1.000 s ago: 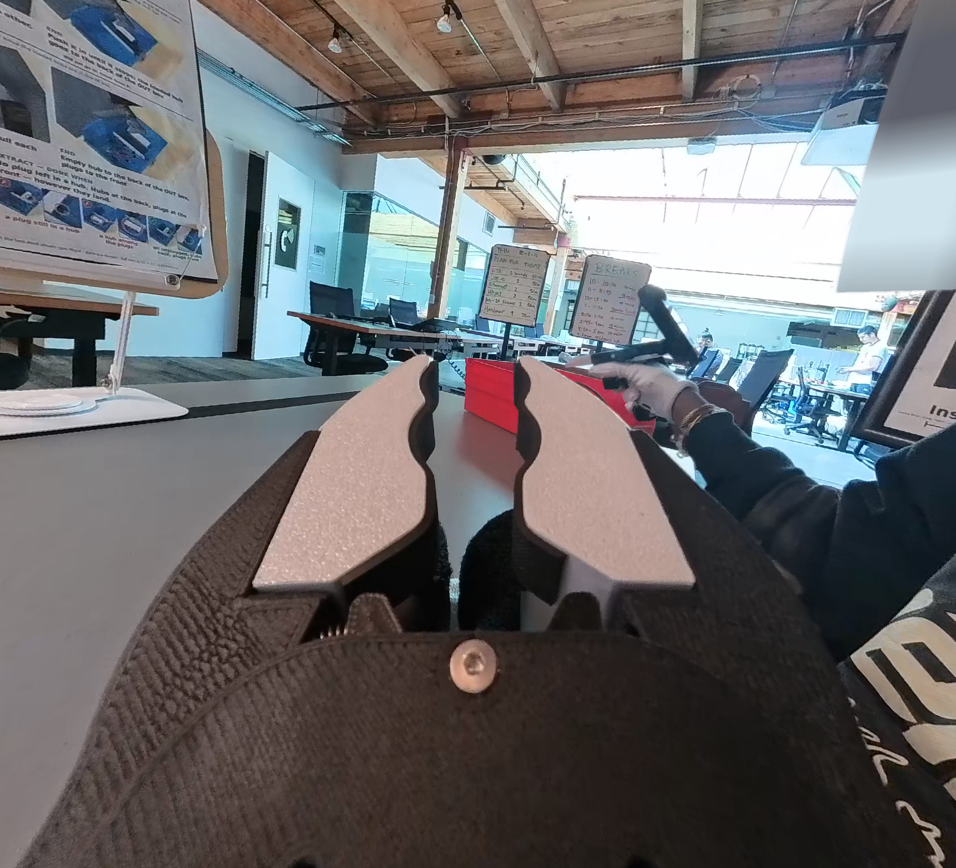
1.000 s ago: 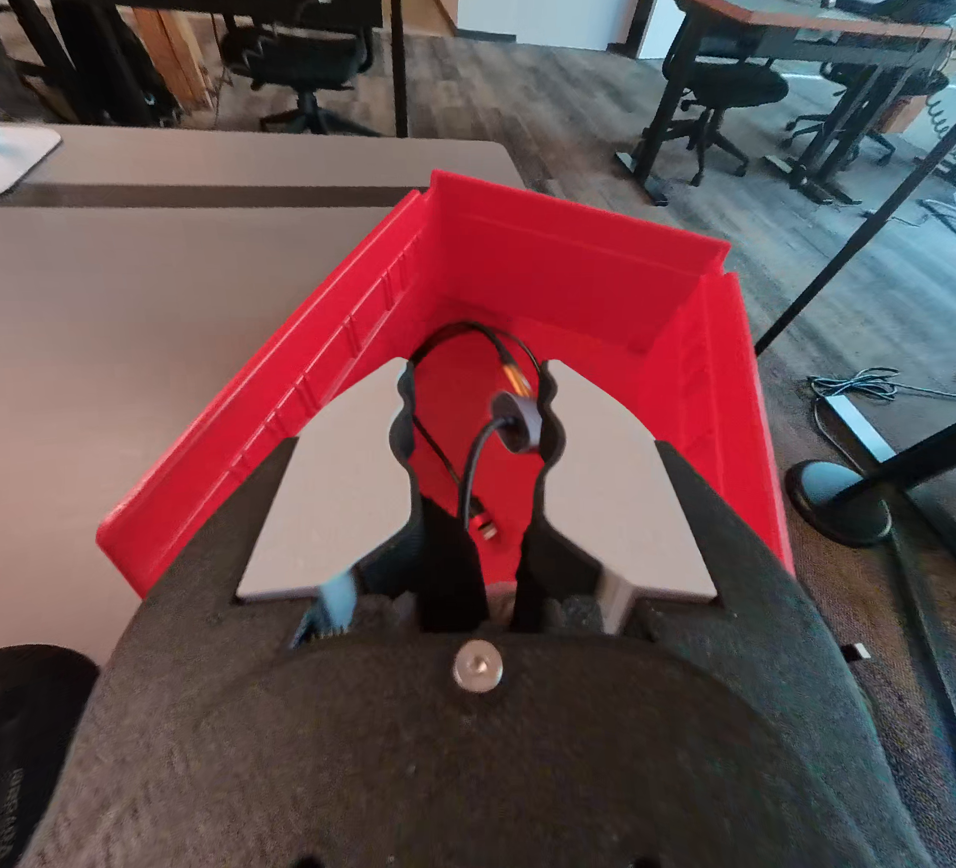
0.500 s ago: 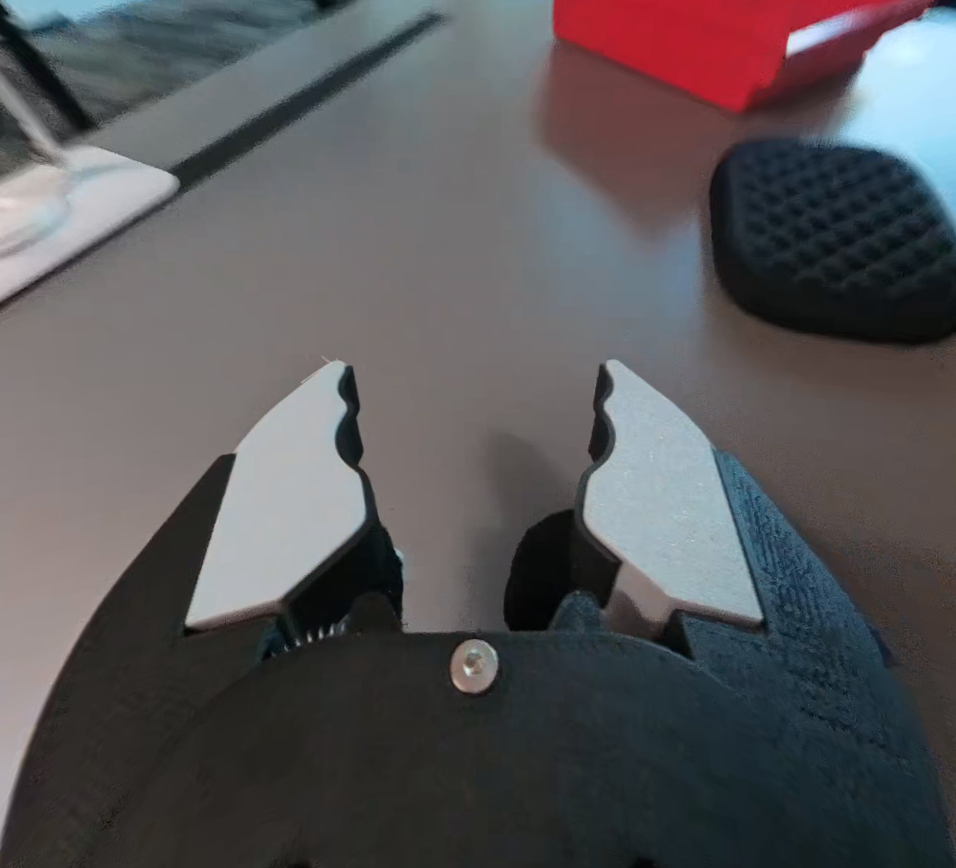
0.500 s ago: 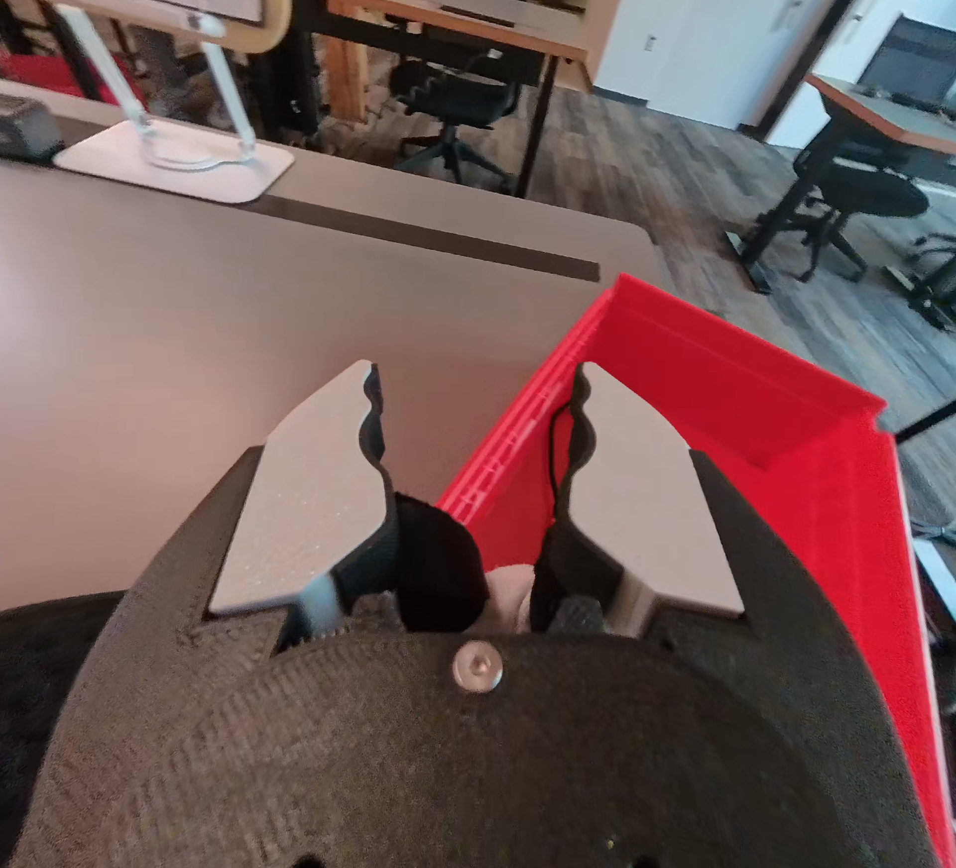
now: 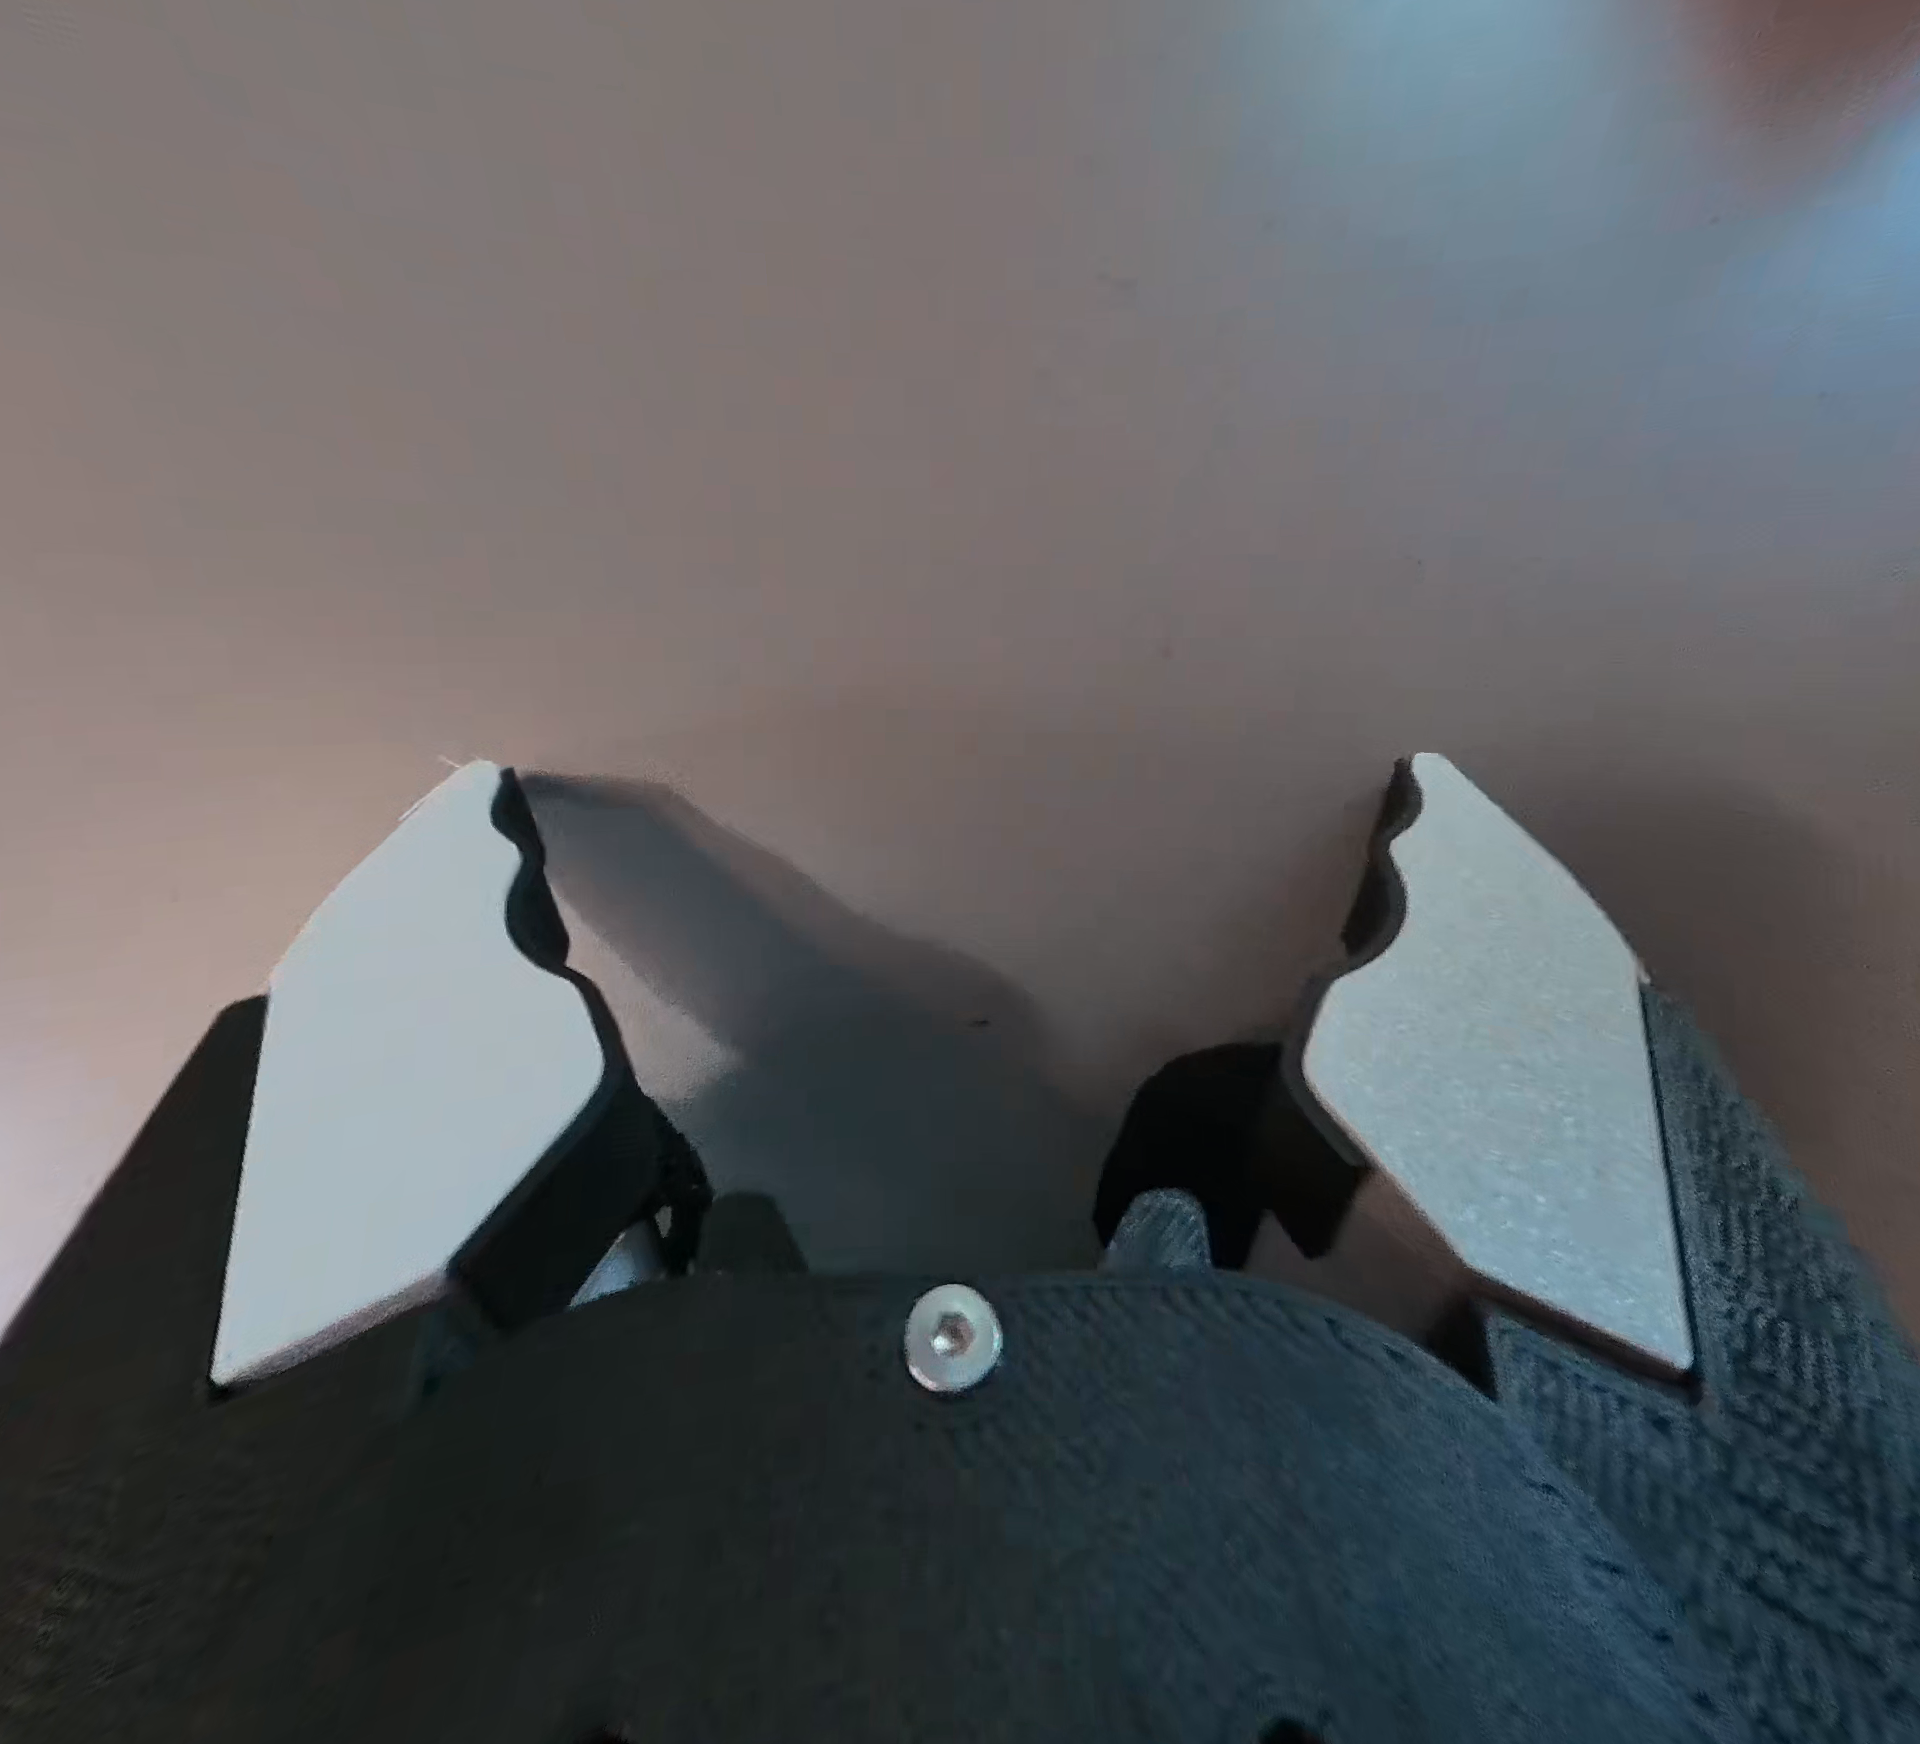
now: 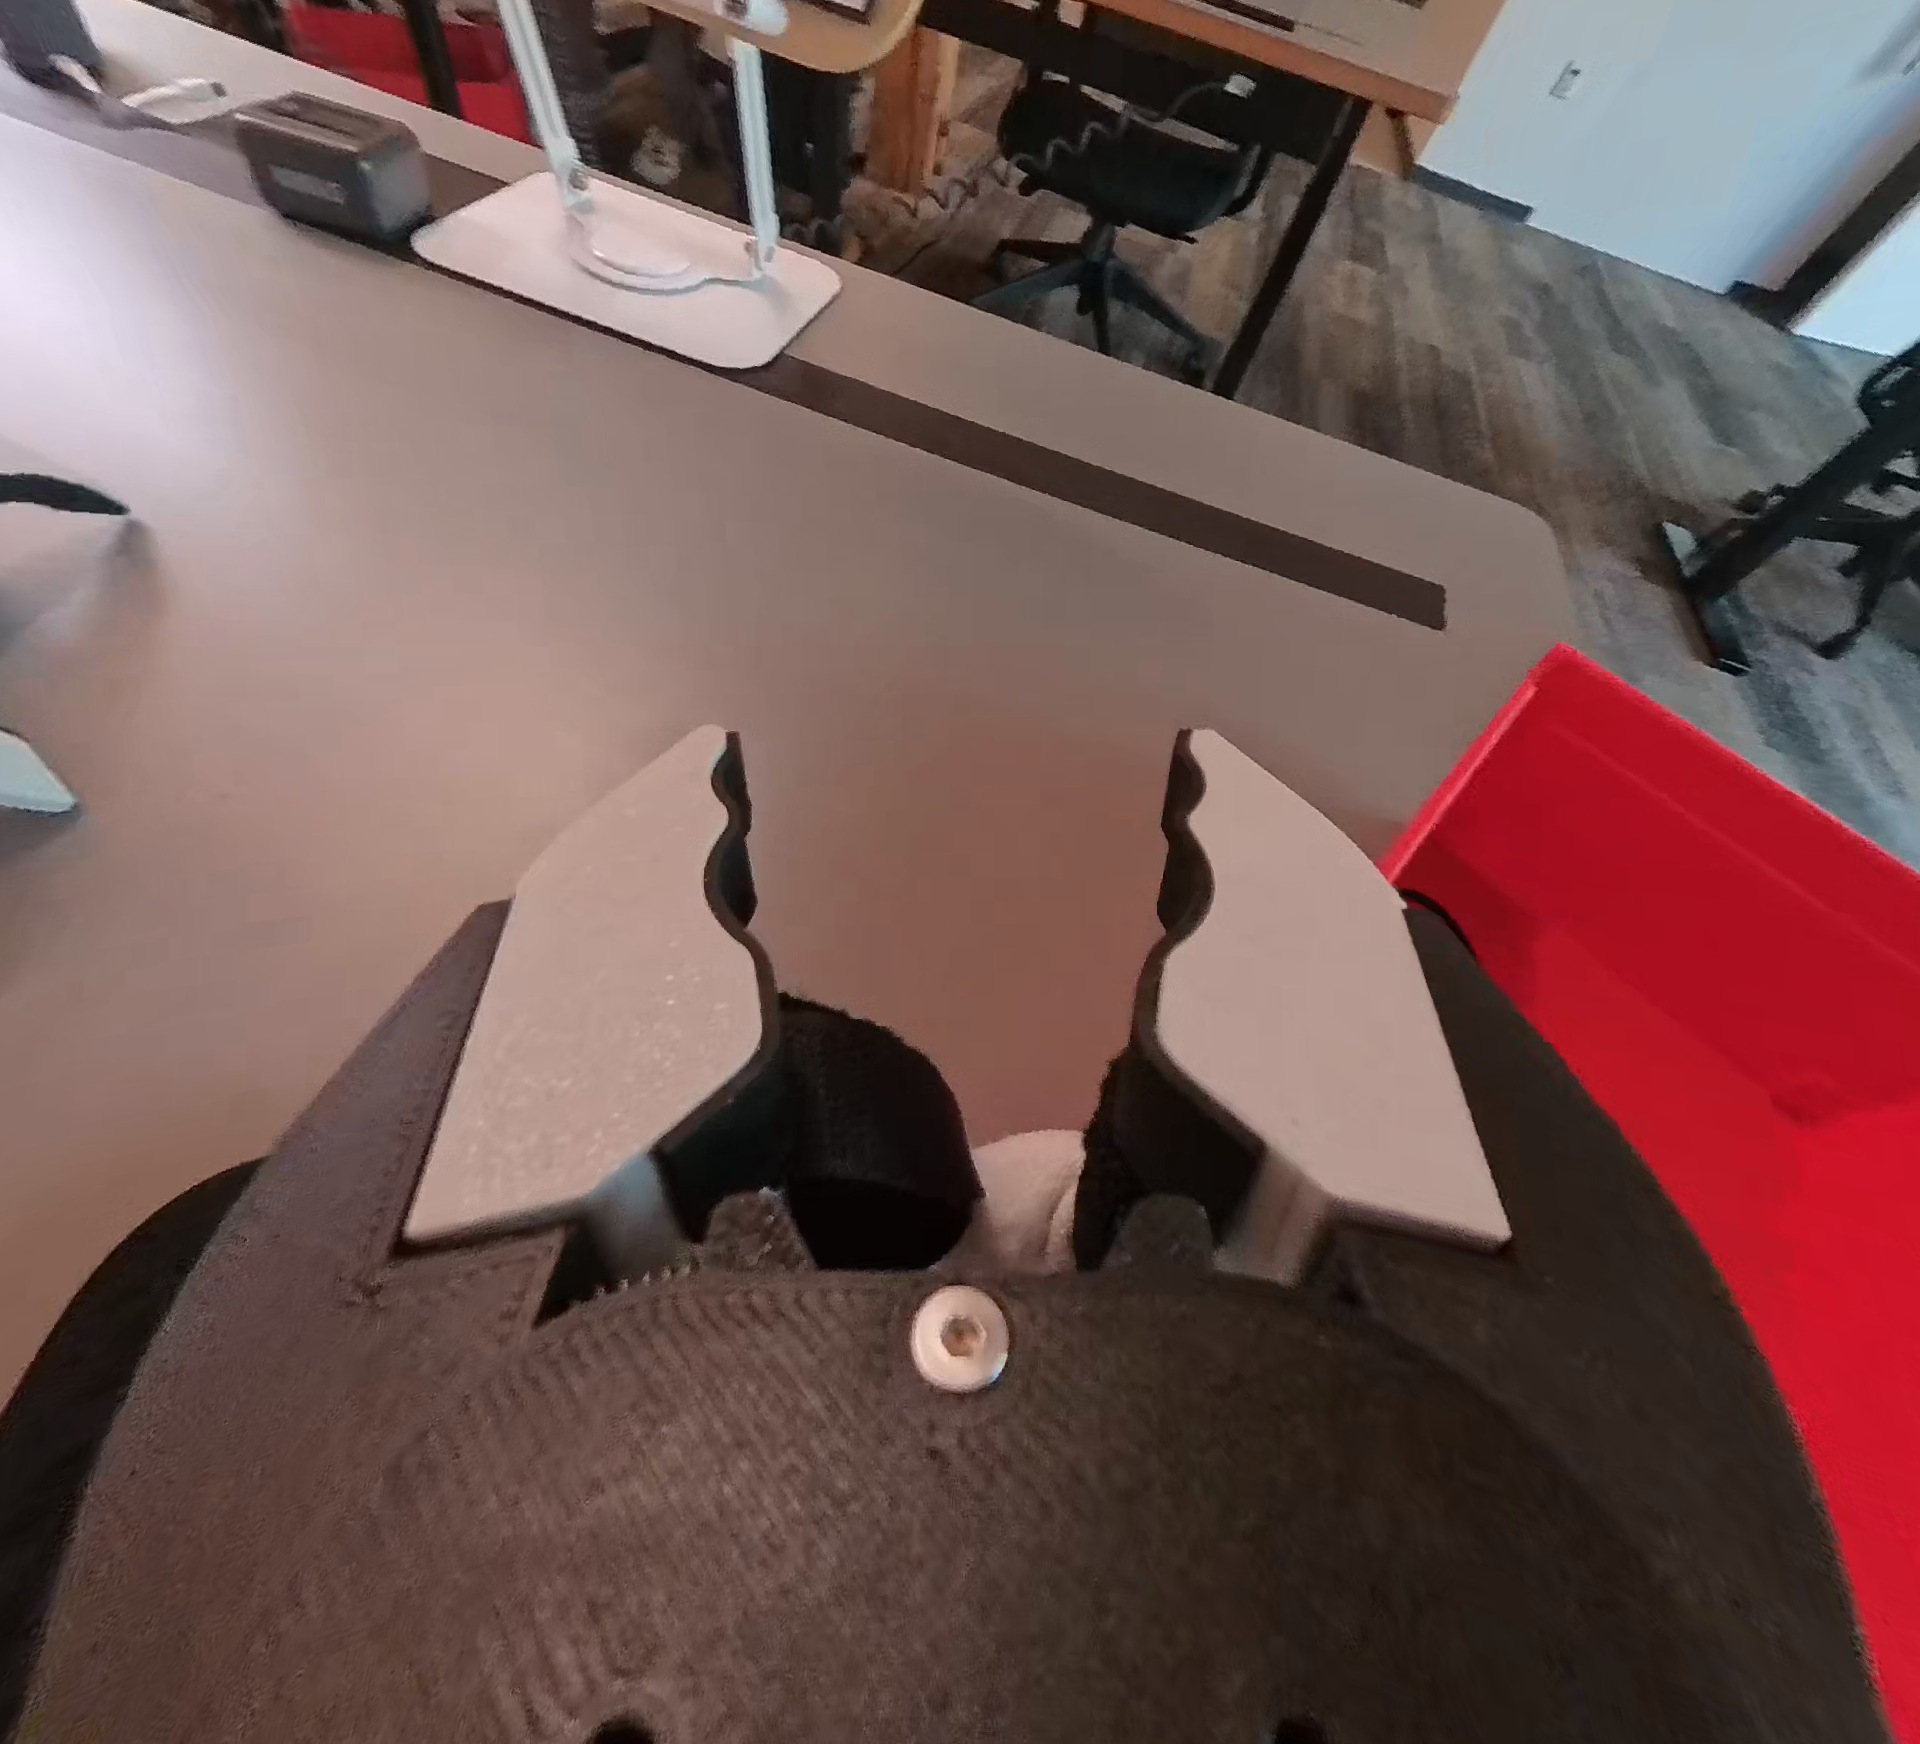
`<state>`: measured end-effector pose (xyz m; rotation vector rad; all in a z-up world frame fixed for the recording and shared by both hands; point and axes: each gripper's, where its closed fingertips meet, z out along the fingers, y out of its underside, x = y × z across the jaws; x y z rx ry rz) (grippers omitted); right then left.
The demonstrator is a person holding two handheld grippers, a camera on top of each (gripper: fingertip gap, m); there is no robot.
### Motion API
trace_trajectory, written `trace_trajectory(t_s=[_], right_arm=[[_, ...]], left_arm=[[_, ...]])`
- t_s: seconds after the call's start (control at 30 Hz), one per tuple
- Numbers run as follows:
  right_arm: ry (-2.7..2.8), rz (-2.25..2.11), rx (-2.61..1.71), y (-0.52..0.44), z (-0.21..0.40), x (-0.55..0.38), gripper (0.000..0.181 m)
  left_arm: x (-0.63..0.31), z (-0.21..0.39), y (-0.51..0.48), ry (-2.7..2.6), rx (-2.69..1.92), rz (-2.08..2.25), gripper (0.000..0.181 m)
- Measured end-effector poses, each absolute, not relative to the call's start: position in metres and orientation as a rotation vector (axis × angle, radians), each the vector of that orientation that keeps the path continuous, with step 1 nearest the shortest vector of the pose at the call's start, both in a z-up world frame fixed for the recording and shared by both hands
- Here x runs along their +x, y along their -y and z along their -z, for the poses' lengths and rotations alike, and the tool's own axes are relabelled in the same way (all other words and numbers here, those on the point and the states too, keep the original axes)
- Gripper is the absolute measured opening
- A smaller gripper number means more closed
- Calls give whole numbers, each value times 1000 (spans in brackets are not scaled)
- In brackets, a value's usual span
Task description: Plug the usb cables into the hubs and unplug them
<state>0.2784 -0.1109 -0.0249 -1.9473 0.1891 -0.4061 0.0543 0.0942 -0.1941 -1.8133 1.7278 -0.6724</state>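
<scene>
The right hand-held gripper hangs over the bench with its jaws spread and nothing between them. The red bin lies just to its right, its near wall almost level with the right finger. No usb cable or hub shows inside the visible part of the bin; the rest of its floor is cut off by the frame, so I cannot tell where the cables lie. A small dark box with a pale cord sits well apart at the far left bench edge, beside the white foot of a sign stand; whether it is a hub is unclear.

The left hand-held gripper points steeply down at bare bench, jaws spread wide and empty, close to the surface judging by its shadow. A blurred red patch at the top right corner suggests the bin lies to its far right.

In my judgement the right gripper is the nearer to the bin, and a short swing rightward over the wall would reach it. The bench between both grippers offers open room; the far edge and its dark strip are well off.
</scene>
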Motion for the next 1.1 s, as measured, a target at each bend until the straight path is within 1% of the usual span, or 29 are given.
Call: trace_trajectory(t_s=[0.17, 0.27, 0.47, 0.73, 1.1], right_arm=[[-339, 565, -1978, 125, 29, 302, 79], [-425, 640, -2005, 140, 37, 321, 78], [-529, 638, -2056, 160, 54, 344, 78], [-529, 622, -2025, 165, 48, 347, 76], [-503, 617, -1983, 163, 38, 344, 73]], left_arm=[[57, 194, -128, -1575, -1920, 613, 145], [57, 194, -130, -1557, -1931, 605, 145], [56, 194, -130, -1542, -1940, 598, 145], [52, 194, -127, -1416, -2014, 545, 145], [55, 195, -130, -1444, -2004, 558, 145]])
